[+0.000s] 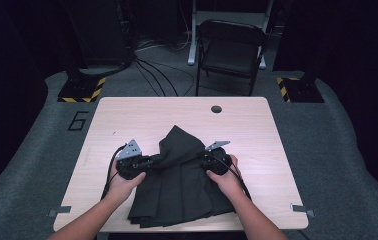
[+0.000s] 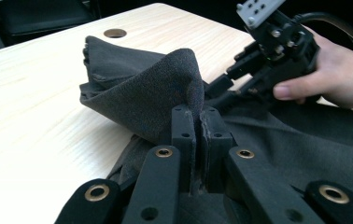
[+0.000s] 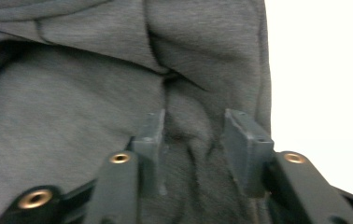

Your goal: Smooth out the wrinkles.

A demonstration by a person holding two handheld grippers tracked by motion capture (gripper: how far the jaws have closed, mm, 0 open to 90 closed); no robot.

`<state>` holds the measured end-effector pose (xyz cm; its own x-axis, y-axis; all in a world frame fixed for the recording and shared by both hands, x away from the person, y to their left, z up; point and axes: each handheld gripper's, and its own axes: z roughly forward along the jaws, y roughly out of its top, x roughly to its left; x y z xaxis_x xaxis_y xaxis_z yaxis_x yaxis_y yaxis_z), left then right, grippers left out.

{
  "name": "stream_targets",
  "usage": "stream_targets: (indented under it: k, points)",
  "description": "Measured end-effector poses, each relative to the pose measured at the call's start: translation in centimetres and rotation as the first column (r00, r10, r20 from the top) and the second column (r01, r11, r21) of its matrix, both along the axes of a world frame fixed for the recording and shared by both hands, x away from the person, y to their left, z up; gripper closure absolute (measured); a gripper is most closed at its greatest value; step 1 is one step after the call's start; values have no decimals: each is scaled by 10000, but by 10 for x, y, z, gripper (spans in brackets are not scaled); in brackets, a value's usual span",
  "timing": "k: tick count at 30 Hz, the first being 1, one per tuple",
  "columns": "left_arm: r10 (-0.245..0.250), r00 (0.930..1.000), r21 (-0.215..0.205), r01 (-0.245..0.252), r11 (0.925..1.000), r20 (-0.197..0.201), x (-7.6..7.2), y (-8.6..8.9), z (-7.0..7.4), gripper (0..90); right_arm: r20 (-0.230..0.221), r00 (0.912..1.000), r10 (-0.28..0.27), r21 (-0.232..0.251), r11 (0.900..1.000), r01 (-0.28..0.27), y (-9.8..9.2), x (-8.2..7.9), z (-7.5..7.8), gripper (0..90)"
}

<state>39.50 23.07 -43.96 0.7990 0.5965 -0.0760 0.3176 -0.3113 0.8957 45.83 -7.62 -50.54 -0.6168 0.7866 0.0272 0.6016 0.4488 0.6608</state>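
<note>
A dark grey cloth lies bunched on the wooden table, reaching down to its near edge. My left gripper is at the cloth's left side. In the left gripper view, this gripper is shut on a raised fold of the cloth, which stands up in a peak. My right gripper rests on the cloth's right side, held by a hand. In the right gripper view, the right gripper is open, its jaws pressed down on the cloth either side of a small ridge.
A round cable hole sits near the table's far edge. Behind the table stands a dark folding chair, with cables on the floor. Bare wood lies to the left and right of the cloth.
</note>
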Motion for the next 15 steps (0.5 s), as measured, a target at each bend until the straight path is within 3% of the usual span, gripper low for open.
stream_targets:
  k: [11,12,13,15]
  points:
    - [-657,9976,807,637,9947,229,-29,-10,-7,858,-65,9999,-83,272,9996,85,-4,1,-1,658]
    - [-745,9970,891,724,9934,199,-33,-12,-10,858,-70,9998,-164,392,9991,166,-5,1,-2,672]
    - [-1078,9940,1327,1047,9856,165,-40,-16,-16,858,-274,9994,-221,583,9980,237,-8,2,-1,688]
    - [-1178,9929,1510,1140,9819,168,-44,-18,-21,858,-166,9997,-171,595,9981,181,-9,3,-2,692]
